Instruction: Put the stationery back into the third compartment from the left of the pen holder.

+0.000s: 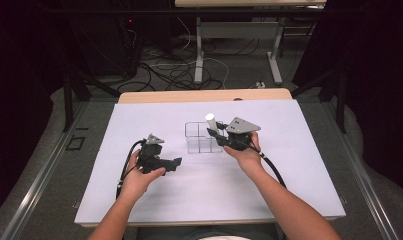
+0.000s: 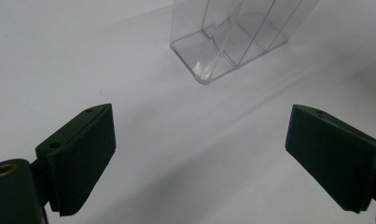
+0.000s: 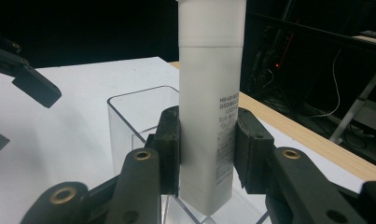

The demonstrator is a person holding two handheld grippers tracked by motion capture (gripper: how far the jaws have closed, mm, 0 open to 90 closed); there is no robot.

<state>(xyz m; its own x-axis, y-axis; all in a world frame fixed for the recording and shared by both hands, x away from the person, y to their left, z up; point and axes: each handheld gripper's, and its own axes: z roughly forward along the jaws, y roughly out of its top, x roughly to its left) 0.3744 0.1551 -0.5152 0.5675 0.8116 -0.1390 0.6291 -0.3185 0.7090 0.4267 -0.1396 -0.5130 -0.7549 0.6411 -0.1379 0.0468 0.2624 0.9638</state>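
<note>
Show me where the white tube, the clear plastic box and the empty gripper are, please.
white tube (image 3: 209,112): right gripper view, middle of its body between the jaws.
clear plastic box (image 2: 209,51): left gripper view, its near bottom corner.
left gripper (image 1: 165,162): high view, between its open fingertips.

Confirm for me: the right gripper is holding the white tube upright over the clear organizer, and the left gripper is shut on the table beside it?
Not quite. The left gripper is open, not shut: the left gripper view shows its jaws wide apart with bare table between them. The rest holds: the right gripper clamps the white tube upright over the clear organizer.
</note>
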